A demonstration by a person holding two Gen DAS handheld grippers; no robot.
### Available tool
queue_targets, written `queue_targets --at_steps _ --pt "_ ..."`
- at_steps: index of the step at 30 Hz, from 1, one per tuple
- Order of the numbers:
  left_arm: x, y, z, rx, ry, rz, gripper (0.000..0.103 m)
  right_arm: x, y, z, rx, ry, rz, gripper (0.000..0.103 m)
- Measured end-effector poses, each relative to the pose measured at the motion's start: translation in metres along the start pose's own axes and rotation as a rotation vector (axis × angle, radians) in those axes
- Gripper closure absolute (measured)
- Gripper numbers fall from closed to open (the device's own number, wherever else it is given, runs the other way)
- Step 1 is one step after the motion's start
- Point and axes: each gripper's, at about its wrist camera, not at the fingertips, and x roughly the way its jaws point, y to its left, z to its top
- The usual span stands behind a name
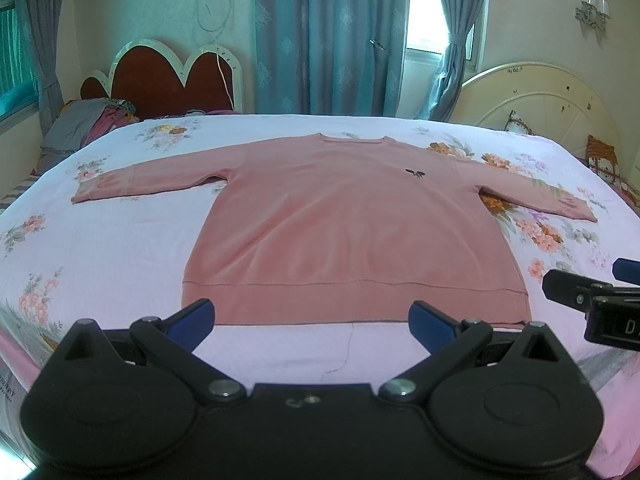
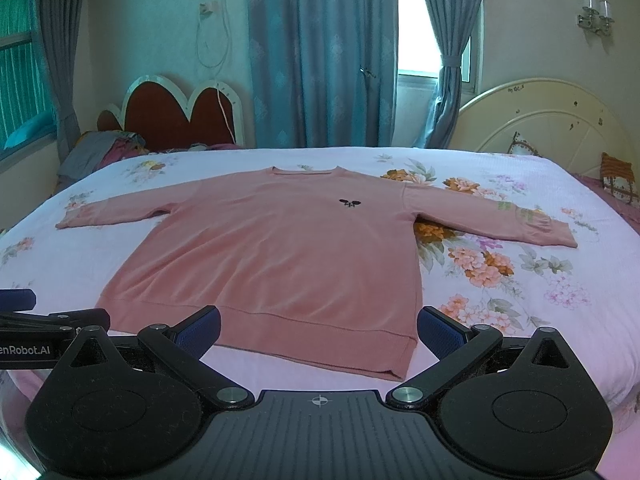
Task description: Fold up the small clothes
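Over on the far left, a heap of grey and purple bedding (image 1: 86,120) sits under the red scalloped headboard (image 1: 160,80). The floral bedspread (image 1: 100,248) stretches across the whole bed, and there is the pink sweatshirt (image 1: 340,216), laid flat and face up in the middle of it, neckline away from the cameras, both sleeves spread out to the sides, hem band nearest. A small dark emblem (image 1: 414,173) sits on the chest.

The left gripper (image 1: 312,322) is poised just short of the hem, jaws spread wide, blue pads (image 1: 192,320) clear of the fabric, nothing held. From the right wrist view, the right gripper (image 2: 318,330) is also gaping wide and empty, its fingers lined up with the hem's right half, the sweatshirt's right corner lying between them in the picture.

Teal curtains (image 1: 332,36) hang behind, and a cream round headboard (image 1: 548,100) stands at the far right, a wall lamp (image 1: 594,10) above it.
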Motion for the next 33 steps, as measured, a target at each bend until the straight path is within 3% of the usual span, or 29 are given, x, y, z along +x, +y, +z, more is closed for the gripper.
queue_targets --at_steps 12,30,33 --pt "0.005 -0.004 0.001 0.005 0.003 0.006 0.0 0.005 -0.003 0.004 0.004 -0.002 -0.005 0.0" --pt "0.07 0.008 0.058 0.015 -0.037 -0.056 0.0 0.075 -0.018 0.055 0.042 -0.023 -0.1 0.0" --pt "0.085 0.007 0.069 0.038 -0.05 -0.027 0.0 0.089 -0.018 0.065 0.046 -0.027 -0.11 0.0"
